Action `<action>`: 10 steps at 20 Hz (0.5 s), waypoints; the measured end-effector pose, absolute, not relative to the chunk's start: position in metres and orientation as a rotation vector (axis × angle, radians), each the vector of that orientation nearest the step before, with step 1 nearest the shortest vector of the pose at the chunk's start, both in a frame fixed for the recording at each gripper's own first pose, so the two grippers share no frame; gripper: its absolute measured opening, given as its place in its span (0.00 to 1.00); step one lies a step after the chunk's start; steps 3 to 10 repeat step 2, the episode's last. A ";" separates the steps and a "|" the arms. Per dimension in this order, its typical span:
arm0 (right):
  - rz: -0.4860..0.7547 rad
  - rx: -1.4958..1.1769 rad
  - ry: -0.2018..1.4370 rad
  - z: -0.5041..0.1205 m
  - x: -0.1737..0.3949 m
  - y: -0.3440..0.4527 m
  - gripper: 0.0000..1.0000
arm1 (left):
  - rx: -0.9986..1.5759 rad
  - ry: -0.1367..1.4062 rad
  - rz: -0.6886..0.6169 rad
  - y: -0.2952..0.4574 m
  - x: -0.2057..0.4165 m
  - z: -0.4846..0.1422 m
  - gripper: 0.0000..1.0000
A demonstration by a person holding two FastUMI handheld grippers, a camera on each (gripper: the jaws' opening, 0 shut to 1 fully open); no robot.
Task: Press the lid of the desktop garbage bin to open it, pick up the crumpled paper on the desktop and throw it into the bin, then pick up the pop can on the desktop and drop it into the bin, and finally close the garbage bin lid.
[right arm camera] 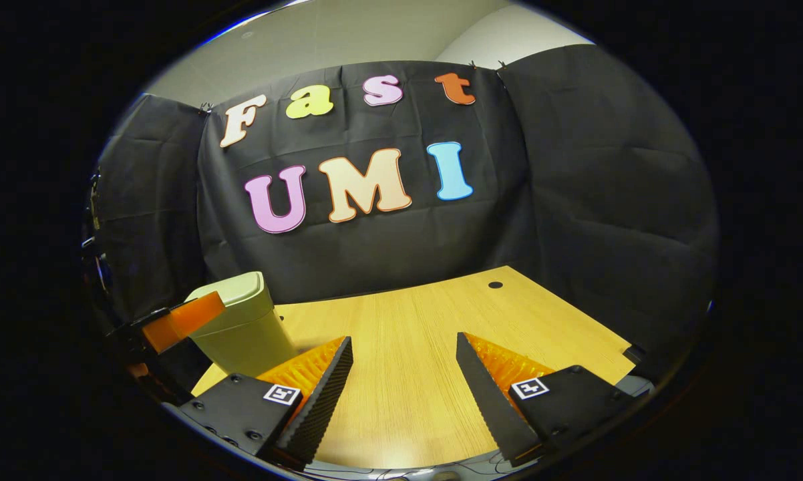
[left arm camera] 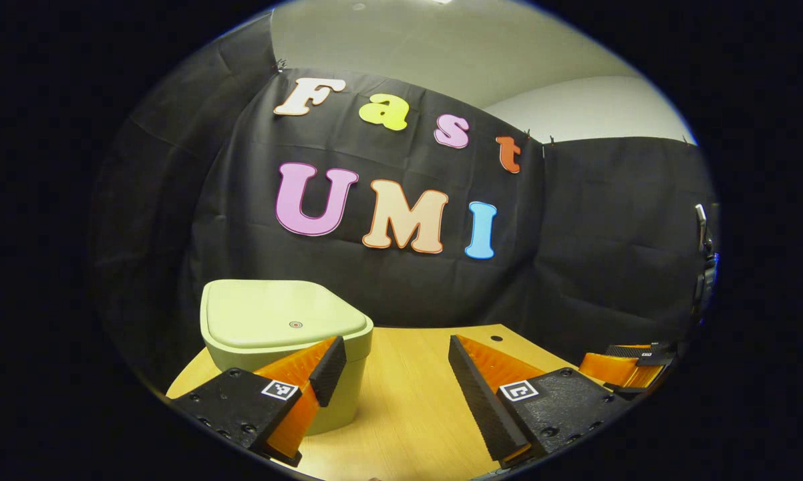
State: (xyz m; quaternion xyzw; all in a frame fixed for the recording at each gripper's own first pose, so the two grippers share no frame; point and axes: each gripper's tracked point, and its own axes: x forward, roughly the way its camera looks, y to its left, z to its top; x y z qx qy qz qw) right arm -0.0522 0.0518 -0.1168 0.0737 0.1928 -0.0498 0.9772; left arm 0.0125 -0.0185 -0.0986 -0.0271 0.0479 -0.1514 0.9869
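The left gripper (left arm camera: pixel 395 371) is hovering over the wooden desk (left arm camera: pixel 415 407) with its fingers spread wide apart and nothing sitting between them. Just ahead and to its left, the pale green bin (left arm camera: pixel 284 334) is standing on the desk with its lid (left arm camera: pixel 278 314) lying flat and shut; one finger (left arm camera: pixel 328 367) is showing in front of the bin's near wall, though I cannot tell whether it is touching it. Off at the right edge of the left gripper view, the right gripper (left arm camera: pixel 632 364) is peeking in, low over the desk.

In the right gripper view, the right gripper (right arm camera: pixel 405 374) is also hanging above the desk (right arm camera: pixel 408 334) with its fingers gaping and holding nothing. The bin (right arm camera: pixel 241 327) is standing at the far left of that view, well apart from these fingers, and the left gripper (right arm camera: pixel 181 317) is showing just in front of it. A small dark hole (right arm camera: pixel 495 285) is sitting in the desk top near the back wall.
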 end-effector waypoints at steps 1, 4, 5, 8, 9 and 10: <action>-0.103 0.158 0.387 -0.116 -0.053 0.053 0.98 | -0.046 0.095 -0.312 -0.018 0.012 -0.098 0.93; -0.104 0.175 0.384 -0.114 -0.054 0.054 0.98 | -0.032 0.091 -0.316 -0.018 0.011 -0.098 0.93; -0.104 0.175 0.384 -0.114 -0.054 0.054 0.98 | -0.032 0.091 -0.316 -0.018 0.011 -0.098 0.93; -0.104 0.175 0.384 -0.114 -0.054 0.054 0.98 | -0.032 0.091 -0.316 -0.018 0.011 -0.098 0.93; -0.104 0.175 0.384 -0.114 -0.054 0.054 0.98 | -0.032 0.091 -0.316 -0.018 0.011 -0.098 0.93; -0.104 0.175 0.384 -0.114 -0.054 0.054 0.98 | -0.032 0.091 -0.316 -0.018 0.011 -0.098 0.93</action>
